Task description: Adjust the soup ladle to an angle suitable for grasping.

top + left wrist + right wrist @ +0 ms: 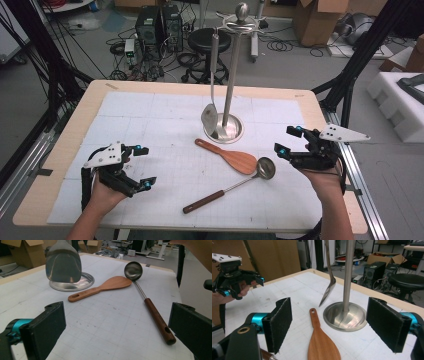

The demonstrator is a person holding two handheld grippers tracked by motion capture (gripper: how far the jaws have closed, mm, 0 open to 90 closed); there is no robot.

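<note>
A steel utensil stand (231, 125) rises mid-table, its round base (344, 315) on the white mat, and a metal spatula (210, 117) (63, 262) (329, 288) hangs from it. In front of the base lies a wooden spatula (230, 156) (100, 288) (319, 342). A steel ladle (235, 186) with a dark wooden handle (157, 320) lies next to it, its bowl (133, 270) touching the wooden blade. My left gripper (144, 167) (117, 327) is open at the front left, empty. My right gripper (287, 141) (332, 325) is open at the right, empty, facing the stand.
The table (65, 150) carries a white gridded mat (130, 115). Behind it stand a black stool (207, 40), computer cases (157, 25), cables and cardboard boxes (320, 20). White foam blocks (400, 100) sit off the right edge.
</note>
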